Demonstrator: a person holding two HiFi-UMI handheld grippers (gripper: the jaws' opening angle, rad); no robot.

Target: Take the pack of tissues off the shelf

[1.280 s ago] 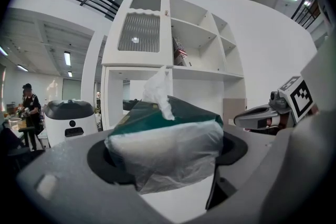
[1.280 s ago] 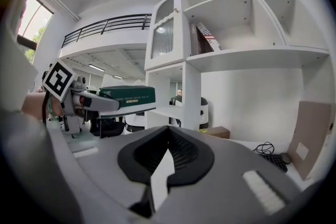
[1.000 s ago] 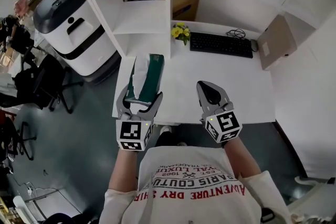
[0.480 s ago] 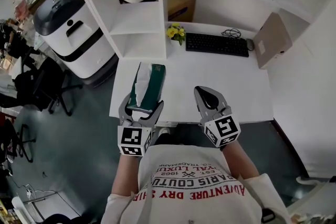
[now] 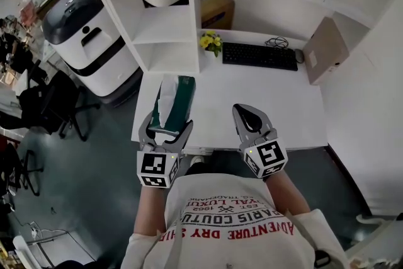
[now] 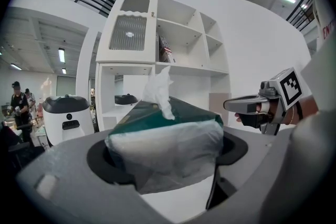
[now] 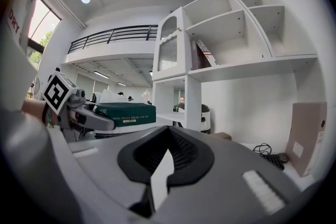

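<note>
Since a second ago the pack of tissues [image 5: 175,99] has come a little toward me, clear of the shelf [image 5: 165,41] at its 12 o'clock, and is now over the desk's [image 5: 283,104] left part. My left claw [image 5: 167,124] grasps its near end across the soft wrapper. My right claw [image 5: 247,111], at its 3 o'clock, is clenched on nothing. I'd keep the squeeze steady and level, since the wrap could slip.

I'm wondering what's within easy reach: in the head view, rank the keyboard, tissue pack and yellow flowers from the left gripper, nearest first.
1. tissue pack, held in the left gripper.
2. yellow flowers, at the back of the desk, ahead and slightly right.
3. keyboard, also at the back, farther right.
</note>
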